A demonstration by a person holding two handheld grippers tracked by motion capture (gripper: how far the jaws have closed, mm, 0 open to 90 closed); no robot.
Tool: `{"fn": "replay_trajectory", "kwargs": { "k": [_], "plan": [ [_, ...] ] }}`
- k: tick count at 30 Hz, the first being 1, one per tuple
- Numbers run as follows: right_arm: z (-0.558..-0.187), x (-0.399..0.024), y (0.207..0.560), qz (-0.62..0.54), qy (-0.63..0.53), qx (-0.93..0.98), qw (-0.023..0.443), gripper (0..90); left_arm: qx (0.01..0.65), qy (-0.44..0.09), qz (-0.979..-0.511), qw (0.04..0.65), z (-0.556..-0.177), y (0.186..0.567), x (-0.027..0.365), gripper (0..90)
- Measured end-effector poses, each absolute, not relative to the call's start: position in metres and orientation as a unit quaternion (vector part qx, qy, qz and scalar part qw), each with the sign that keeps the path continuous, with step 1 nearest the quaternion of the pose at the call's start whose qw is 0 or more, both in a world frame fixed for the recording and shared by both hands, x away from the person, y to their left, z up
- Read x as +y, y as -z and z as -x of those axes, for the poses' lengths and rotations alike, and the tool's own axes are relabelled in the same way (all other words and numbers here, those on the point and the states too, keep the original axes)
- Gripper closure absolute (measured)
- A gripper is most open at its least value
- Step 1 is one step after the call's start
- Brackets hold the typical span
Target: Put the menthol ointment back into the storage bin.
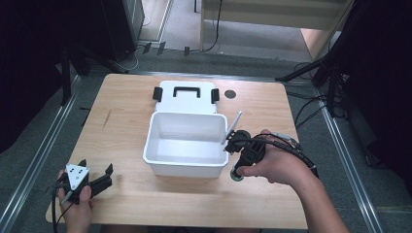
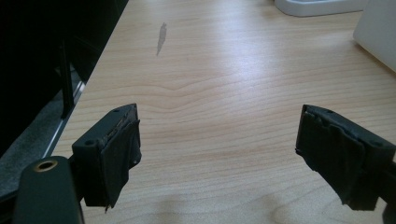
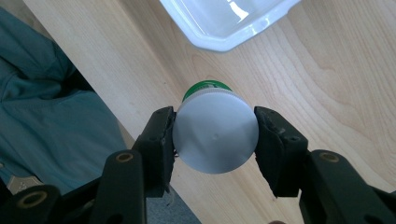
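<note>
Holding: we have the right gripper (image 3: 215, 135) clamped on a green jar with a white cap (image 3: 215, 137), pads pressing the cap from both sides.
Where the jar is: we see it just beside the near right corner of the white storage box (image 1: 160, 160), at the wooden table (image 1: 272, 204); whether it has left the tabletop we cannot tell.
Box: we find it open and holding nothing, its lid (image 1: 187, 97) folded back behind it.
Left gripper (image 2: 217, 149): we rest it at the near left corner, jaws wide apart, nothing between them.
Done, we judge: the jar is gripped.
Left, we judge: carrying it over the box wall, setting it inside, probably closing the lid.
</note>
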State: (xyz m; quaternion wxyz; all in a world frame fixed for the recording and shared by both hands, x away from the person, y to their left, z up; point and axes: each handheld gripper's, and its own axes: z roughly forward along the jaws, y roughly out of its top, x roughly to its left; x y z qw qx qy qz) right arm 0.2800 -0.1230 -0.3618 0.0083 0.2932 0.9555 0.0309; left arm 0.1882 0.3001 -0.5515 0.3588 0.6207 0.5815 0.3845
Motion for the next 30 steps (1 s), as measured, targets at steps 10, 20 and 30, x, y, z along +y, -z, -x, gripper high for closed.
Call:
{"fn": "replay_trajectory", "kwargs": {
  "k": [10,20,30],
  "plan": [
    [-0.281,-0.113,0.343,-0.283,-0.026,0.959,0.017,51.8,0.582,-0.384,-0.62,0.361,-0.189,0.552,0.3,14.6],
    [-0.282,-0.103,0.33,-0.276,-0.027,0.961,0.021,51.8,0.582,-0.384,-0.62,0.36,-0.189,0.552,0.3,14.6],
    [-0.286,-0.094,0.321,-0.274,-0.031,0.961,0.026,51.8,0.582,-0.383,-0.622,0.359,-0.189,0.552,0.3,14.6]
  ]
}}
